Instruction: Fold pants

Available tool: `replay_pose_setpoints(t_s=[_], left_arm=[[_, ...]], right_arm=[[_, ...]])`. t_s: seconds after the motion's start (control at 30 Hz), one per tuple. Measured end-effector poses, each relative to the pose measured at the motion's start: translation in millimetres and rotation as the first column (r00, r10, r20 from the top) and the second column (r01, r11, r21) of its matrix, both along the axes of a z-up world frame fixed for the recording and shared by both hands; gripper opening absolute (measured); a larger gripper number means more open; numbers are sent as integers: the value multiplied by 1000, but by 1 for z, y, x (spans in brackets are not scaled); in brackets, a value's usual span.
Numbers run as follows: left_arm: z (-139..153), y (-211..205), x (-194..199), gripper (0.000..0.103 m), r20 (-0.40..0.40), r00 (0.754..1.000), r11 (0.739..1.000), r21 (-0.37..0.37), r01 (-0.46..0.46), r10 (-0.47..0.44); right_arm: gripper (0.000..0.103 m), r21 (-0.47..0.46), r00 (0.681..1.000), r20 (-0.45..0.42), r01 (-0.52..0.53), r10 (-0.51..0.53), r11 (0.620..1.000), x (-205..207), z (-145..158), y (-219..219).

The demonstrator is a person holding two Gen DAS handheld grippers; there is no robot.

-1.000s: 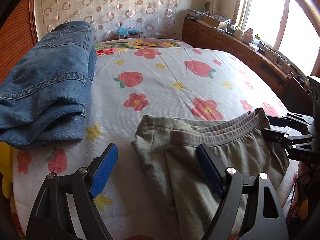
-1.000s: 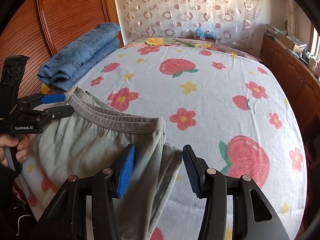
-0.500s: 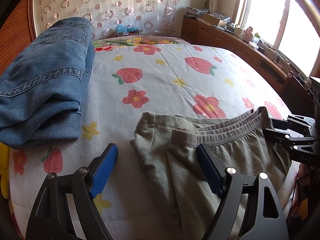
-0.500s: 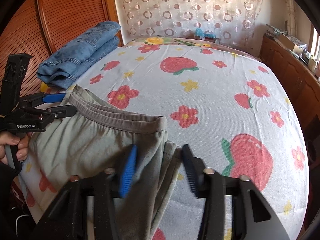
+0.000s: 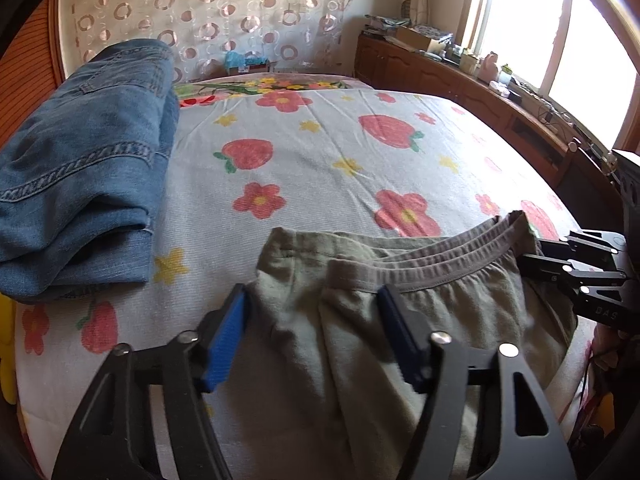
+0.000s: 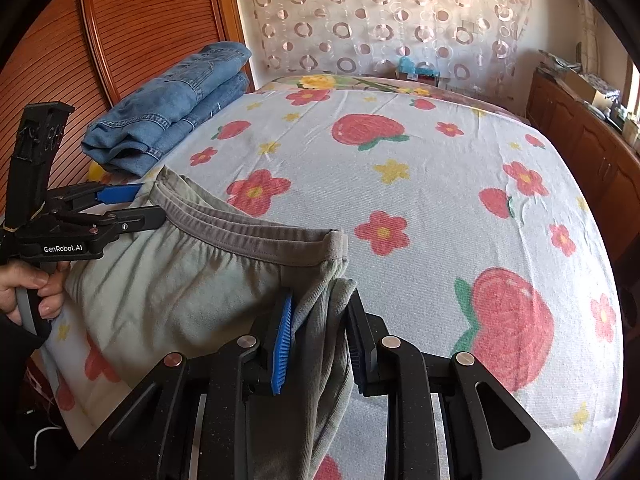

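two hand-held grippers work at the near edge of a bed covered with a pale sheet printed with red flowers and strawberries. the grey-green pants lie flat near that edge, waistband toward the far side, with part of the cloth hanging over the near edge of the bed.

the left hand-held gripper sits at the left corner of the pants. its jaws are closing at a middling width, and the corner of the cloth lies between the blue pads; in the left wrist view the pads do not yet press on it, with a gap showing beside the right pad. a hand grips its handle at the near left.

the right hand-held gripper is at the right corner of the pants. its jaws are closing and stand narrow, and a bunched fold of the cloth runs between the two pads, touching both of them.

folded blue jeans lie stacked at the far left of the bed, well apart from the pants. a curtain with ring patterns hangs at the far end, and a wooden cabinet runs along the right side under a bright window.
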State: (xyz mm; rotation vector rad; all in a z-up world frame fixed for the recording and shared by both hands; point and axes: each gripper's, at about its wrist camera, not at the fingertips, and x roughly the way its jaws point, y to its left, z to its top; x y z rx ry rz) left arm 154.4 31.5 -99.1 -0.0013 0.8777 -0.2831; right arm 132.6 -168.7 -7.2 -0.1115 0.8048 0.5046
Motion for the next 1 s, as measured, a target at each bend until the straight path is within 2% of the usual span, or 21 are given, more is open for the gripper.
replay_pose_setpoints(t_s=[0.03,0.1,0.13,0.23,0.47,0.6,0.67,0.77,0.83,1.0], left_arm=[[1,0,1,59,0,1000,1000,-2,3,-3],[1,-2,0,48,-1,1000,1000,-17,19,-19],[1,-2,0,46,-1,1000,999,-22,23,-23],[3,-4,-1,36,4,999,999,-33,34,-34],[4,-3,-2,32,9,1000,999,-44,25,-24],[5,-2,-3,25,18,1000,999,-48,23,-23],[6,-3,-4,22,26,999,998,-51,24,-23],[11,-4,-7,18,42,999,998,-49,26,-24],[14,-4,-10,17,54,998,998,-51,26,-23],[28,-9,-22,15,105,994,998,-46,36,-31]], right_arm=[[26,-3,1000,1,5,-5,1000,0,1,0],[38,-15,1000,9,17,-17,1000,-1,2,1],[43,-21,999,17,30,-30,999,-2,3,-1],[49,-14,999,18,47,-47,999,-3,3,-5],[49,6,999,-5,47,-47,999,0,2,-9],[49,-6,1000,1,30,-30,1000,1,2,-5],[33,-12,1000,4,17,-17,1000,1,2,-3],[21,-7,1000,0,-10,10,1000,1,2,0],[15,-8,1000,3,-22,22,1000,0,1,0],[13,21,1000,20,-21,21,1000,-3,4,-4]])
